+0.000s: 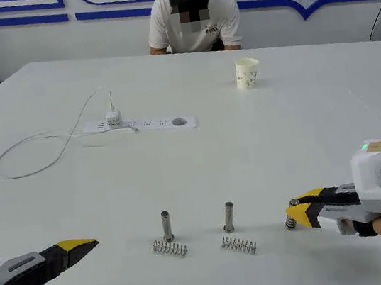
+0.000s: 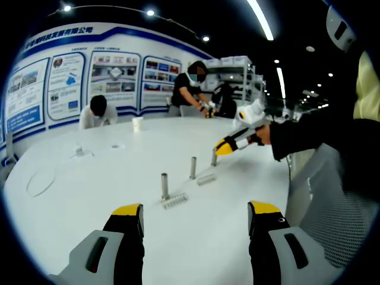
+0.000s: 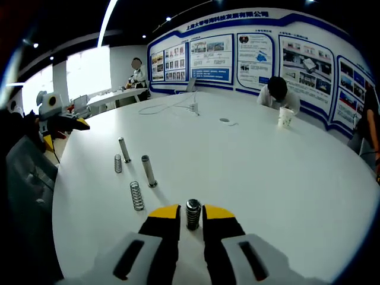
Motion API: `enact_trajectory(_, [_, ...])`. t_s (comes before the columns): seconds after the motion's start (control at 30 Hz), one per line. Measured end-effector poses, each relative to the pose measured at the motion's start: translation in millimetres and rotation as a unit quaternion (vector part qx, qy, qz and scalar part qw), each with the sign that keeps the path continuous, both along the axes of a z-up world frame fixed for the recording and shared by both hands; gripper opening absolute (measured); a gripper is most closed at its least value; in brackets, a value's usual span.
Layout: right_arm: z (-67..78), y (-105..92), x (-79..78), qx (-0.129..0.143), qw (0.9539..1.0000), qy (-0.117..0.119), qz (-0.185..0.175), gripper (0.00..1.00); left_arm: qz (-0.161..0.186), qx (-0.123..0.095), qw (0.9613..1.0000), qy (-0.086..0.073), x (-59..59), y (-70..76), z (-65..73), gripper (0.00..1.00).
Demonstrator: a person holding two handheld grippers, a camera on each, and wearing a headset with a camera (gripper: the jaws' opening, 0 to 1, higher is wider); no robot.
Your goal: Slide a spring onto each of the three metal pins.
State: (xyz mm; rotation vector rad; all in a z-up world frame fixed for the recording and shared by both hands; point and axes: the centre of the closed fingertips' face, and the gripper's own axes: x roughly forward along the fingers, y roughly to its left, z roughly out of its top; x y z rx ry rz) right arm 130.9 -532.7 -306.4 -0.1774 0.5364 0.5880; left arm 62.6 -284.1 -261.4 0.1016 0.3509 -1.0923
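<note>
Right gripper view: your right gripper [image 3: 191, 215] clamps the spring [image 3: 192, 209]; keep it upright, press gently (left gripper [image 2: 196, 209] jaws apart).

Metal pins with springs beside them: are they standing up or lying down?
Upright. The left pin and the next pin both stand on end on the table, a spring lying flat beside each.

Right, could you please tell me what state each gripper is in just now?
Left gripper: open, holding nothing.
Right gripper: closed on the upright spring.
</note>
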Motion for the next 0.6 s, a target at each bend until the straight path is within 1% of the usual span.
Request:
enact_trajectory(0.47, [-3.0,-7.4,-11.9,-0.003,0.9999,0.005,-0.008,0.17,-0.003,-0.002,1.0000,-0.002,-0.7,-1.1,1.0,0.73])
enact_trajectory(0.6, [-3.5,-5.8,-16.8,-0.004,1.0000,0.006,-0.006,0.17,-0.001,-0.004,1.0000,-0.003,-0.3,-0.6,1.9,0.73])
